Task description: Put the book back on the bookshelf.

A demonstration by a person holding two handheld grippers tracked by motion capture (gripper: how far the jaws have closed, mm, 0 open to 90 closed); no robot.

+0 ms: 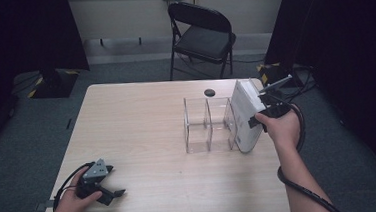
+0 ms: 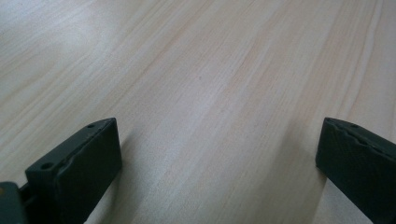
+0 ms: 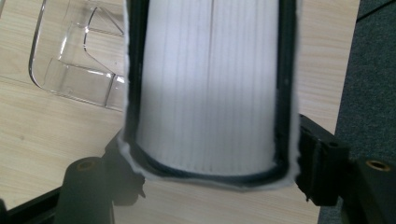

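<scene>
Book at clear rack, no readable writing.
Right tongs (image 3: 205, 182) straddle the white book (image 3: 210, 84), centre frame, grip uncertain; left tongs (image 2: 210, 163) released over bare bench (image 2: 210, 70).

On the table (image 1: 143, 139), toward the right half: a divided rack (image 1: 208, 124) with upright partitions. Leaning against the rack's right end, tilted: a thick book (image 1: 246, 114), its lower edge on the tabletop. Between the jaws of the right gripper (image 1: 269, 111), at the book's right side: the book itself, page edges facing that gripper's camera. Just behind the rack: a small round disc (image 1: 209, 92). Near the front left corner, well apart from the rack: the left gripper (image 1: 101, 184), resting on the tabletop. Beyond the far edge, on the floor: a folding chair (image 1: 202, 35).
</scene>
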